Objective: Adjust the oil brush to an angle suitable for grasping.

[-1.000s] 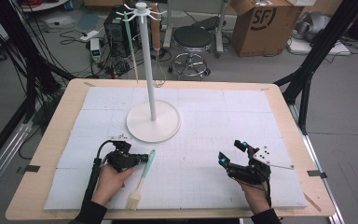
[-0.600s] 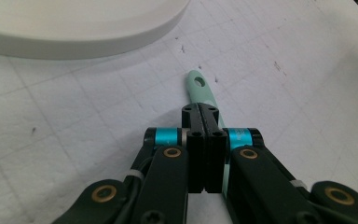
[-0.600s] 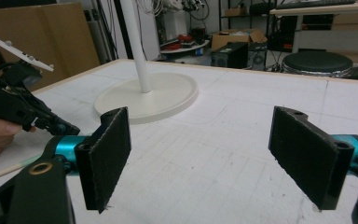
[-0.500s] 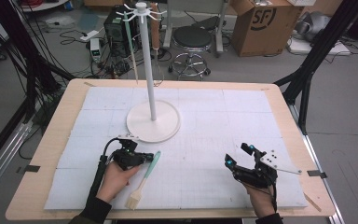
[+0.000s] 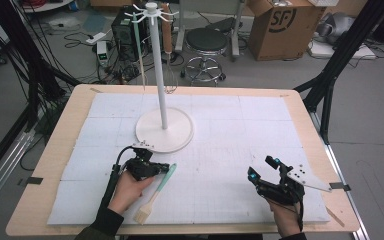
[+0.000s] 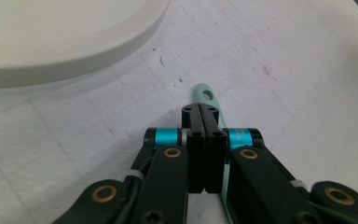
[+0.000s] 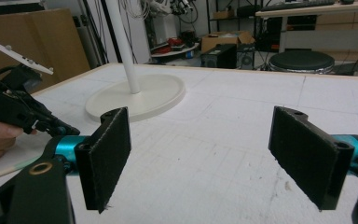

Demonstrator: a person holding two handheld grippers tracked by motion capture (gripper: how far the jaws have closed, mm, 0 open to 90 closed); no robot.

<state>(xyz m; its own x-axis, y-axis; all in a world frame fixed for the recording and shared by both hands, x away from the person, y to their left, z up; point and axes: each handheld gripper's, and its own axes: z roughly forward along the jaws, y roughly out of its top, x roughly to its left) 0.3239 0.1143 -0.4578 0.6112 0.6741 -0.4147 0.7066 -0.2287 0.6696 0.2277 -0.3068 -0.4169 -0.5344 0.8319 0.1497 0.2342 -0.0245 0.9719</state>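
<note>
The left gripper (image 5: 164, 167) has its jaws pressed together with nothing between them, its tips just over the mint-green handle of the pastry brush (image 5: 156, 189), which lies flat on the white mat (image 5: 230, 130) just short of the stand base (image 5: 165, 131). The right gripper (image 5: 265, 176) hovers near the mat's front right edge with jaws spread wide and empty, bare mat lying between the two grippers.

Light fell evenly from overhead, bright and soft across the white worktop (image 5: 260, 125), leaving only faint shadows beside the stand base (image 5: 164, 131). The high view was slightly soft and grainy. In the left gripper view the nearest black parts blurred; the right gripper view's far background was dimmer.
</note>
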